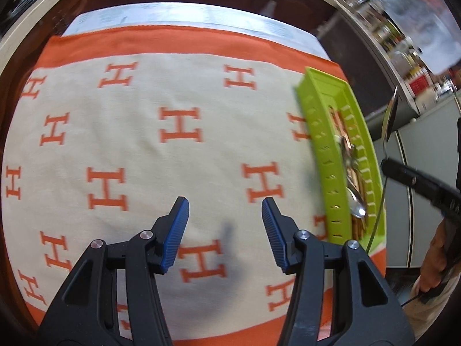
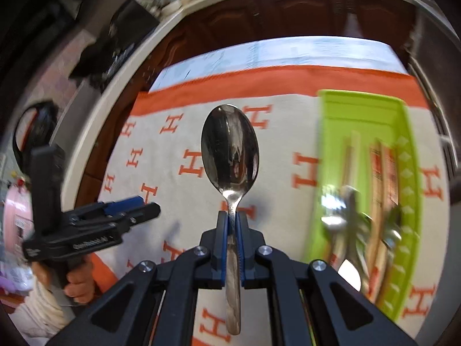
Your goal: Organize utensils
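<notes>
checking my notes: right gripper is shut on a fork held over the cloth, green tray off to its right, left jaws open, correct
Not quite: it is a spoon, not a fork. The right wrist view shows its oval bowl above the right gripper, shut on its handle. The rest stands: green tray to the right, cloth below, left gripper open.

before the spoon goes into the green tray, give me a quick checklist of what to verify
1. Right gripper shut on the spoon: ok.
2. Spoon held at the neck, bowl pointing forward: ok.
3. Green tray in view, to the right of the spoon: ok.
4. Free room in the tray among the utensils already there: cannot tell, blurred.
5. Left gripper open, holding nothing, away from the tray: ok.
</notes>
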`<state>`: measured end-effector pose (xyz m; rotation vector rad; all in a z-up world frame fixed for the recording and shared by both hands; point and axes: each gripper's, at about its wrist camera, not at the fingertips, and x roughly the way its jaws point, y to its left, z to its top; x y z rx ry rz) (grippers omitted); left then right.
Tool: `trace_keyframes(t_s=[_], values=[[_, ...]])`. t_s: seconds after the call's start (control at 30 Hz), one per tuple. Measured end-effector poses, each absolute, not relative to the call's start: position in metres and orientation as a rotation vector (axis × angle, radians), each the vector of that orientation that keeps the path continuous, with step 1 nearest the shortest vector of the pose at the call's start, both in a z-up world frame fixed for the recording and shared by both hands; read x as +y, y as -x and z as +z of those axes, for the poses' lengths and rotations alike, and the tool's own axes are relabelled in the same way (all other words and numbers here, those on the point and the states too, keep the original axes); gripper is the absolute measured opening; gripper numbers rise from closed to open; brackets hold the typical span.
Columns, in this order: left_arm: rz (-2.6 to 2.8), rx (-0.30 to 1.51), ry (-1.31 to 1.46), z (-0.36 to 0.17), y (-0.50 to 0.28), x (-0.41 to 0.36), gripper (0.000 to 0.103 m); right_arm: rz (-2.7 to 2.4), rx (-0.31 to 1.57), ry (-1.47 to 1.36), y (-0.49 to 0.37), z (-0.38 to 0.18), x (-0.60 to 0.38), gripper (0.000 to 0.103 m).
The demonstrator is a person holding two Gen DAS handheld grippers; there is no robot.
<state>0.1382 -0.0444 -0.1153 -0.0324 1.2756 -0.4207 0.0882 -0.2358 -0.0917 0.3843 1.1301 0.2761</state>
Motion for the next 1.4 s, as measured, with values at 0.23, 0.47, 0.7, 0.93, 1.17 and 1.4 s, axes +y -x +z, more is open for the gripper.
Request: trace_keyframes(t_s=[0.23, 0.47, 0.7, 0.93, 1.17, 1.4], values=[[-0.446, 1.262, -0.026, -0.106, -0.126, -0.083, 0.049, 0.127, 1.110, -0.382, -0.069, -0.077, -0.294, 0.005], [-0.405, 1.192, -0.084, -0.087, -0.126, -0.101, 0.059, -0.039, 1.193, -0.251, -0.091, -0.111, -0.314, 0.006], [-0.313, 1.162, -0.107, -0.083, -0.131, -0.094, 0.086, -0.073, 1.220, -0.223, -0.104, -0.128, -0.314, 0.007], [-0.262, 1.162, -0.097, -0.086, -0.125, -0.082, 0.086, -0.019, 1.164, -0.241, -0.087, -0.109, -0.298, 0.013], [-0.224, 1.126, -0.060, -0.078, -0.104, -0.065, 0.086, 0.002, 1.114, -0.326, -0.063, -0.098, -0.293, 0.030], [-0.190, 1.049, -0.037, -0.056, -0.072, -0.043, 0.086, 0.017, 1.093, -0.342, -0.037, -0.093, -0.277, 0.031]])
